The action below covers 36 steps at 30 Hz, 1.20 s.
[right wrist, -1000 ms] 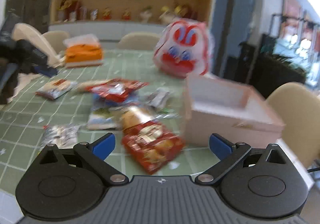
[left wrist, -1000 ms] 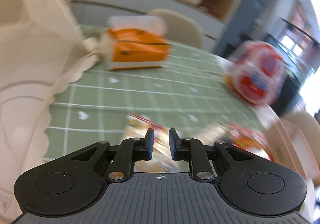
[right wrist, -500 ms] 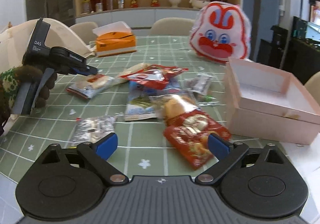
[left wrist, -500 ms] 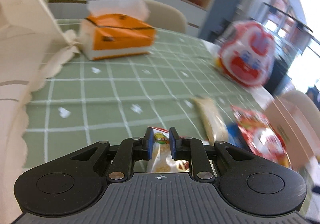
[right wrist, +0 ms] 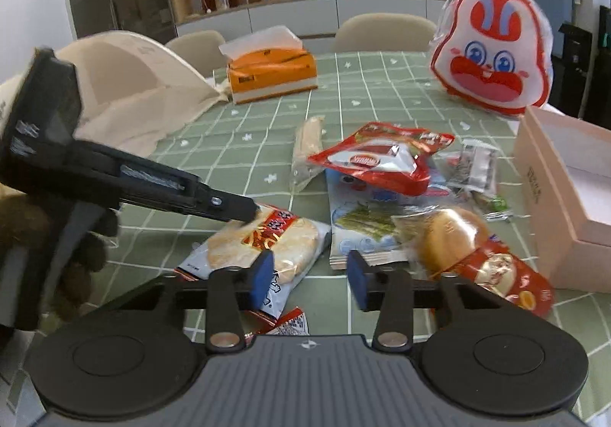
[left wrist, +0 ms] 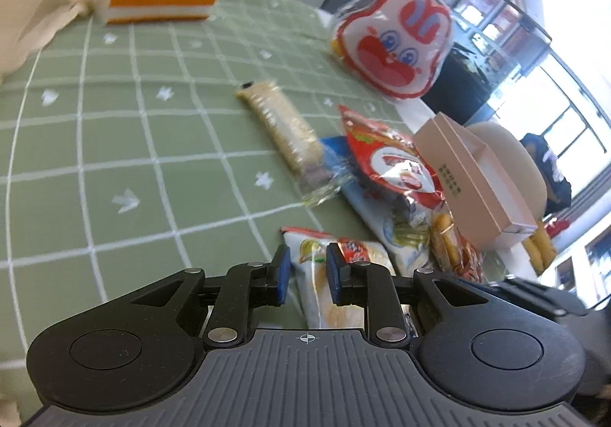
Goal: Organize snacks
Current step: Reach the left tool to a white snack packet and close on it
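Observation:
Several snack packets lie on the green chequered tablecloth (right wrist: pixel 382 91). A rice cracker packet (right wrist: pixel 267 240) lies flat nearest me. My left gripper (left wrist: pixel 307 274) points down at it with its jaws opening. The packet (left wrist: pixel 317 285) shows in the narrow gap and the pads do not press on it. In the right wrist view that left gripper (right wrist: pixel 244 211) rests its tip on the packet's far edge. My right gripper (right wrist: pixel 311 276) hangs just in front, jaws closing, nothing pressed between them. An open pink box (right wrist: pixel 565 198) stands at the right.
A red packet (right wrist: pixel 382 159), a blue packet (right wrist: pixel 366 224), a long cracker sleeve (right wrist: pixel 307 144) and a bun packet (right wrist: pixel 450 236) crowd the middle. A rabbit-face bag (right wrist: pixel 492 52), an orange tissue box (right wrist: pixel 271 75) and a cream cloth bag (right wrist: pixel 133 91) stand behind. Chairs line the far edge.
My left gripper dipped and swung right over the rice cracker packet, its jaws parting a little. The right gripper's jaws went from wide apart to narrow as it moved toward the same packet.

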Motion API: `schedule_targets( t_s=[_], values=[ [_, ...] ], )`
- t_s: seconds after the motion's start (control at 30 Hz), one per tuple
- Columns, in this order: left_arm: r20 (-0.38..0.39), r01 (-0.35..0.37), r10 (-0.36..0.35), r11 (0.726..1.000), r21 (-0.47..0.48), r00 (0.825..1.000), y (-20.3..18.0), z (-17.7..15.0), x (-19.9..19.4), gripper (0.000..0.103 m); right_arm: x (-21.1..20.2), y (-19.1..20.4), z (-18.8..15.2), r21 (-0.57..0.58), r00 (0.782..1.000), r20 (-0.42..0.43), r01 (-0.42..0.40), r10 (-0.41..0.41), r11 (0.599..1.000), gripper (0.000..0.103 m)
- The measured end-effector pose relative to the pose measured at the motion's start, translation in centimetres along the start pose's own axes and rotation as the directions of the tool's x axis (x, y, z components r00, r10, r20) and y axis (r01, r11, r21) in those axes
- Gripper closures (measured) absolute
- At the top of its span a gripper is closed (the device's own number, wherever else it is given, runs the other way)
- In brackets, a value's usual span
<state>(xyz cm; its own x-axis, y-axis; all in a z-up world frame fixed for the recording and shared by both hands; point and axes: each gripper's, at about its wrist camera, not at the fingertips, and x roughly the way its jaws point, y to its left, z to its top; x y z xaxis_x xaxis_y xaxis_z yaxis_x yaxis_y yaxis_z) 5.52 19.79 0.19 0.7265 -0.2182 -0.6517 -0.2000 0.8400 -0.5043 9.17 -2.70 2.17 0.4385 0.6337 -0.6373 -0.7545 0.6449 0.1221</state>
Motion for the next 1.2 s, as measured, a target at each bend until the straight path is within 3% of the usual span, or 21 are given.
schedule_targets(
  t_s=[0.23, 0.37, 0.57, 0.8, 0.87, 1.03, 1.2],
  values=[
    [-0.067, 0.098, -0.107, 0.988, -0.116, 0.992, 1.9, -0.3, -0.2, 0.078, 0.7, -0.5, -0.7, 0.013, 1.0, -0.013, -0.004, 0.004, 1.0, 0.064],
    [-0.094, 0.135, -0.15, 0.979, -0.15, 0.984, 1.2, -0.3, 0.4, 0.067, 0.4, -0.9, -0.9, 0.024, 1.0, -0.011, -0.001, 0.001, 1.0, 0.064],
    [-0.091, 0.159, -0.164, 0.986, -0.057, 0.982, -3.2, 0.0, -0.3, 0.067, -1.3, -2.5, -1.7, 0.073, 1.0, 0.009, 0.002, -0.002, 0.997, 0.064],
    [-0.082, 0.218, -0.212, 0.974, 0.065, 0.974, -8.3, 0.1, -0.2, 0.067, -2.9, -5.5, -3.4, 0.168, 1.0, 0.02, 0.007, -0.011, 0.986, 0.064],
    [-0.105, 0.189, -0.177, 0.976, 0.108, 0.979, -9.8, -0.2, 0.5, 0.068, -3.1, -6.1, -4.0, 0.19, 1.0, 0.021, 0.008, -0.012, 0.982, 0.064],
    [-0.1, 0.036, -0.015, 0.977, 0.211, 0.995, -11.8, -1.2, 1.9, 0.066, -3.3, -6.2, -4.2, 0.195, 0.999, 0.041, -0.006, -0.003, 0.981, 0.064],
    [-0.07, 0.013, 0.002, 0.977, 0.214, 0.998, -11.6, -1.9, 3.1, 0.066, -3.4, -5.9, -4.2, 0.174, 0.999, 0.047, -0.013, 0.005, 0.985, 0.064]
  ],
)
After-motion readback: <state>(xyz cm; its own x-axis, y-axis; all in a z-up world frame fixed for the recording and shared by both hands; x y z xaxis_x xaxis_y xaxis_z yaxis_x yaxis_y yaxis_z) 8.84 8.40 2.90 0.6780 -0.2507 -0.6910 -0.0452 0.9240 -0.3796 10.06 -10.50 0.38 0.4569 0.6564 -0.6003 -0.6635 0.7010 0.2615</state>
